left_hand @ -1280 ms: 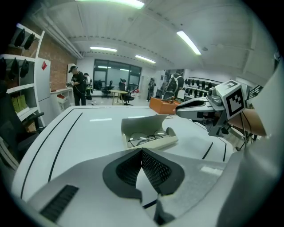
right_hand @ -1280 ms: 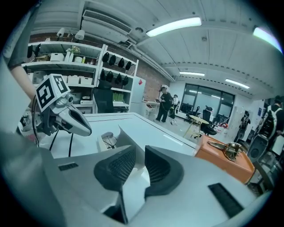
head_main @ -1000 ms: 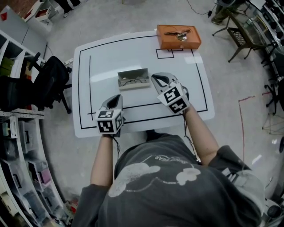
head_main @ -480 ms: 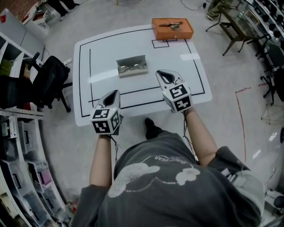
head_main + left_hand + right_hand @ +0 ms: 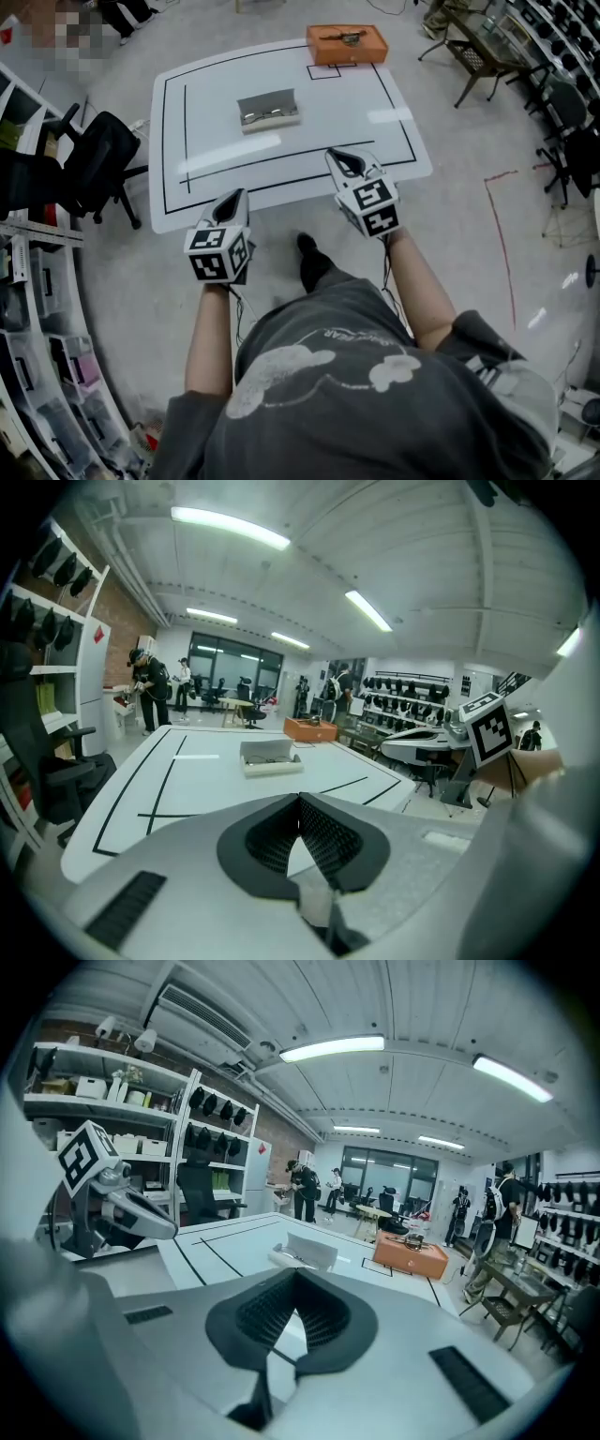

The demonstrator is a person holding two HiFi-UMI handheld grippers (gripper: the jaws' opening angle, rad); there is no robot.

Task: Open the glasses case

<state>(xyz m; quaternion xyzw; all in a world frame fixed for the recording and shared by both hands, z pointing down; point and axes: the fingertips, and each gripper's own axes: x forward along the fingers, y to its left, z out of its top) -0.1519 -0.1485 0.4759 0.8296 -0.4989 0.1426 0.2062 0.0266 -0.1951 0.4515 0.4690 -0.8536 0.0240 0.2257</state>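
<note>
- The glasses case (image 5: 268, 108) lies on the far half of the white table (image 5: 216, 122), inside its black outline; its lid stands raised behind the tray and a pair of glasses shows inside
- Judged from that, the opening itself looks done, and this moment reads as the end of the task, not a grasp
- The next move calls for no grip: only keeping both tools clear of the case so the lid is not knocked shut
- The left gripper (image 5: 238, 195) hovers at the table's near edge, jaws pressed together with nothing between them
- The right gripper (image 5: 343, 159) hovers over the table's near edge, jaws likewise closed and empty
- Both point across the table toward the case, tilted slightly down, marker cubes uppermost, forearms stretched forward
- An orange box (image 5: 346, 44) sits at the table's far edge
</note>
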